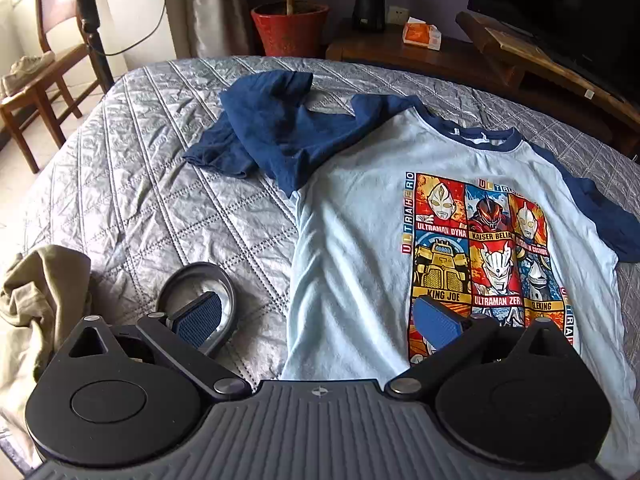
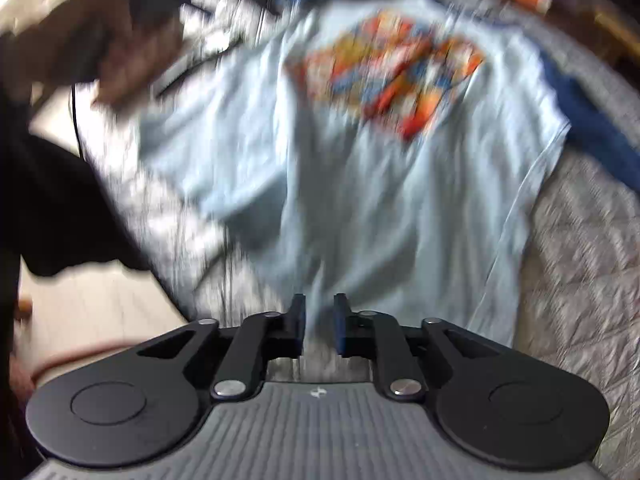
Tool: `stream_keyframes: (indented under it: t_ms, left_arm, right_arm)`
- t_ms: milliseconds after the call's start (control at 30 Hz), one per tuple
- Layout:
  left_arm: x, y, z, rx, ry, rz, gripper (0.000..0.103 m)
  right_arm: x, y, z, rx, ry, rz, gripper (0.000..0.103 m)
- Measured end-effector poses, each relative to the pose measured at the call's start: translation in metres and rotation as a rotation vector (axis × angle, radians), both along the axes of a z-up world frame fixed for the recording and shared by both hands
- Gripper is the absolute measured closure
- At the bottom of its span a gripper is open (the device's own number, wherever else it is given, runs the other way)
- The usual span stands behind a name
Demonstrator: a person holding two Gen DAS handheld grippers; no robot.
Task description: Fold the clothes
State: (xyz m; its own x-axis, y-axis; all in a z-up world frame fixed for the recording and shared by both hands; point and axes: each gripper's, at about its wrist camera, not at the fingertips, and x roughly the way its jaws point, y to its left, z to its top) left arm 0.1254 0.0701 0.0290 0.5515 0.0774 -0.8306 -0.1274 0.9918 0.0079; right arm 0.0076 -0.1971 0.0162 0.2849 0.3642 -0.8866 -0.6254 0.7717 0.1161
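While the left gripper (image 1: pixel 320 320) spreads its jaws wide, its blue ribbed pads (image 1: pixel 436 322) grip nothing: one pad sits over a dark oval ring (image 1: pixel 228 304) lying on the bed at about eight o'clock in the left wrist view, the other hovers above the printed panel of the T-shirt (image 1: pixel 360 240). The shirt is soft pale-blue knit with a navy collar band and navy sleeves, spread front-up from the centre toward four o'clock, and carries a glossy rectangular print in red, yellow and orange. Its one sleeve lies crumpled and folded over itself toward eleven o'clock; the other drapes flat at three o'clock. Under it runs a grey quilted bedspread (image 1: pixel 160 184) stitched in diamonds. A rumpled khaki garment (image 1: pixel 36 292) bunches at nine o'clock.

In the blurred right wrist view, the right gripper (image 2: pixel 320 330) holds its jaws narrow, a slim gap between the flat pads; whether the hem of the shirt (image 2: pixel 360 200) is pinched there I cannot tell. The shirt fans out toward twelve o'clock. A hand (image 2: pixel 120 52), smeared by motion, shows at ten o'clock.
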Motion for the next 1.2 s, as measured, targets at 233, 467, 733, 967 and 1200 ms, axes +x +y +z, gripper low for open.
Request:
stream_keyframes:
  t_ms: [233, 467, 733, 967, 1200]
  left_arm:
    - [0.006, 0.013, 0.005, 0.025, -0.022, 0.009, 0.000]
    - [0.006, 0.027, 0.007, 0.023, -0.031, 0.016, 0.000]
    - [0.006, 0.050, 0.011, 0.004, -0.033, 0.066, 0.000]
    - [0.005, 0.056, 0.013, 0.003, -0.036, 0.080, 0.000]
    - [0.006, 0.050, 0.013, 0.002, -0.032, 0.070, 0.000]
  right_arm:
    - [-0.003, 0.096, -0.021, 0.015, -0.227, 0.223, 0.069]
    - [-0.016, 0.166, -0.052, -0.002, -0.235, 0.376, 0.071]
    - [-0.005, 0.199, -0.064, 0.044, -0.245, 0.288, 0.064]
    - [-0.008, 0.213, -0.060, 0.113, -0.254, 0.297, 0.098]
    - [0.004, 0.206, -0.052, 0.268, -0.104, 0.275, 0.072]
